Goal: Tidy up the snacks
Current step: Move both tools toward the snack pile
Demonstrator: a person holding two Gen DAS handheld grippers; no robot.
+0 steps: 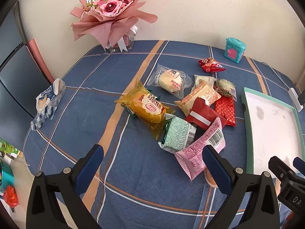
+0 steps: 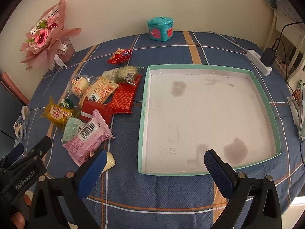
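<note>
Several wrapped snacks lie in a loose pile on the blue plaid tablecloth: a pink packet (image 1: 202, 147) (image 2: 88, 139), a green-printed one (image 1: 178, 134), a yellow cake pack (image 1: 147, 107) (image 2: 57, 114), a dark red pack (image 1: 205, 114), a patterned red pack (image 2: 124, 98) and a clear-wrapped bun (image 1: 169, 81) (image 2: 79, 85). A small red bag (image 1: 210, 65) (image 2: 119, 56) lies apart near the back. To the right of the pile sits a shallow mint-rimmed white tray (image 2: 143, 103) (image 1: 246, 103), bare inside. My left gripper (image 1: 152, 159) hangs open just before the pile. My right gripper (image 2: 155, 162) hangs open over the tray's near edge.
A pink bouquet (image 1: 112, 9) stands at the back left and a teal toy box (image 2: 161, 28) at the back. A crumpled blue-white wrapper (image 1: 47, 103) lies at the table's left edge. A white power strip with a charger (image 2: 261, 61) sits at the right.
</note>
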